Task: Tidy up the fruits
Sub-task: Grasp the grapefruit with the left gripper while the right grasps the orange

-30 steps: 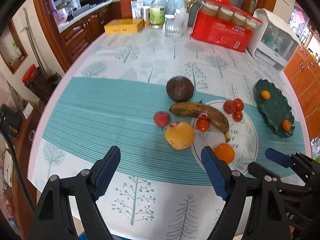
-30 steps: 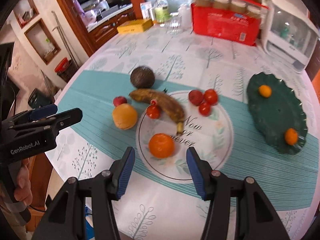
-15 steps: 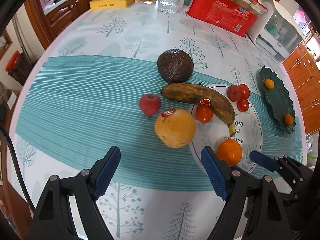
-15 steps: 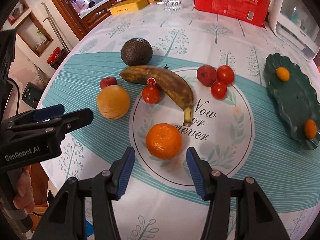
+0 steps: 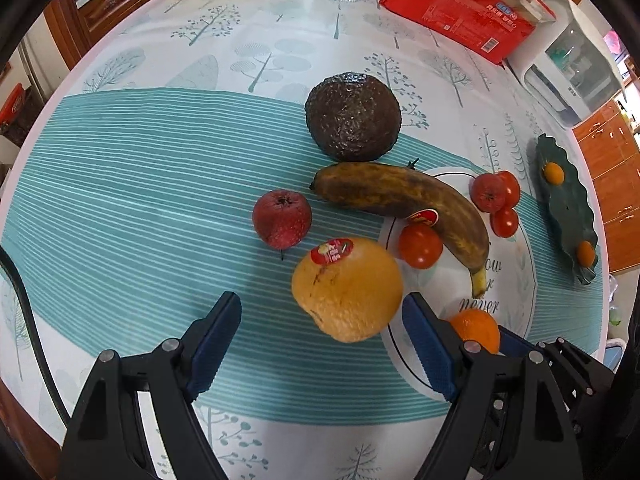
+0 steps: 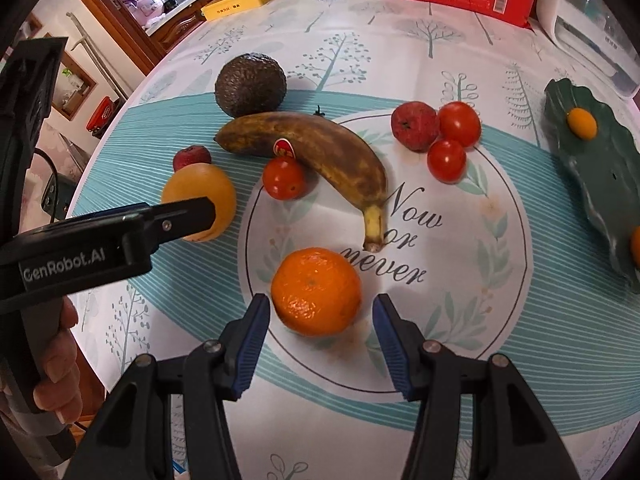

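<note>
Teal-striped cloth: tablecloth [image 5: 140, 208] with a tree print covers the table; a printed ring with the words "Now or never" sits at its centre.
Left gripper: left gripper [image 5: 320, 340] points steeply down, blue pads spread wide apart, nothing clamped; the yellow-orange orange [image 5: 347, 289] with a red sticker sits between the tips and just beyond them, touching neither pad.
Right gripper: right gripper [image 6: 318, 332] also points steeply down, pads apart on either side of the mandarin [image 6: 316, 291], small gaps showing on both sides, no grip.
Mandarin: inside the printed ring, at its 7 o'clock edge.
Banana: browned banana [image 6: 320, 152] curves from 10 o'clock of the ring toward its centre, stem toward the mandarin.
Cherry tomato: single tomato [image 6: 285, 178] touches the banana's inner curve.
Avocado: dark avocado [image 6: 251, 85] lies just past the banana's blunt end, at 11 o'clock.
Small red fruit: red fruit [image 5: 281, 218] at 10 o'clock of the orange, apart from it.
Red cluster: cluster of three [image 6: 438, 136] at 1 o'clock in the ring, touching one another.
Green dish: leaf-shaped dish [image 6: 600, 184] at 3 o'clock holds two small orange fruits, well apart.
Hand: person's hand [image 6: 60, 364] grips the left tool's handle.
</note>
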### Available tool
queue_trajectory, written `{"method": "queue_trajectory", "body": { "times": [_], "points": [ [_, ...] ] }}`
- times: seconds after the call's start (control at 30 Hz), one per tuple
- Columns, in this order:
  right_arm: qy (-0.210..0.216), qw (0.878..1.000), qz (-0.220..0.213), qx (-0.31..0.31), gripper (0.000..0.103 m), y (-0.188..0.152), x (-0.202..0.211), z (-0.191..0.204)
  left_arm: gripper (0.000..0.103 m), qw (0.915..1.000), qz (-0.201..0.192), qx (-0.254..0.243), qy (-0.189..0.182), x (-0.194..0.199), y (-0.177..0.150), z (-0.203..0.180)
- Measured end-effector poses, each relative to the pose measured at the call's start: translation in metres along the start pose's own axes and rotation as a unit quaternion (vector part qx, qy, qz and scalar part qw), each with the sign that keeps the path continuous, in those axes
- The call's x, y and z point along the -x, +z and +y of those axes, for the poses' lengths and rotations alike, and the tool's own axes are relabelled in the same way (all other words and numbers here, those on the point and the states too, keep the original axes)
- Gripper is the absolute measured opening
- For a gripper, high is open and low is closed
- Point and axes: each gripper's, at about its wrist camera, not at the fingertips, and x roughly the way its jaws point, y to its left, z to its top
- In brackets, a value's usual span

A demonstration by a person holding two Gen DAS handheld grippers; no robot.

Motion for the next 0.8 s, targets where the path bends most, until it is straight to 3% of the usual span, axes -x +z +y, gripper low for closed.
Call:
{"method": "queue_trajectory", "body": {
  "times": [0.13, 0.2, 0.37, 0.8],
  "points": [
    [0.003, 1.000, 0.003, 0.003, 0.054, 0.001, -0.005, 0.001, 0.077, 1.0000, 0.003, -0.004, -0.002, -0.007, 0.004, -0.003],
    [0.004, 1.000, 0.002, 0.008, 0.048, 0.002, -0.006, 0.002, 0.072, 1.0000, 0.005, -0.004, -0.004, -0.010, 0.005, -0.005],
    [0.003, 1.000, -0.003, 0.015, 0.047, 0.003, -0.006, 0.004, 0.056, 0.9998, 0.012, -0.004, -0.016, -0.016, 0.008, -0.009],
    [0.008, 1.000, -0.011, 0.022, 0.045, -0.002, -0.003, 0.002, 0.053, 0.9997, -0.005, -0.022, 0.007, -0.016, 0.005, -0.019]
  ]
}}
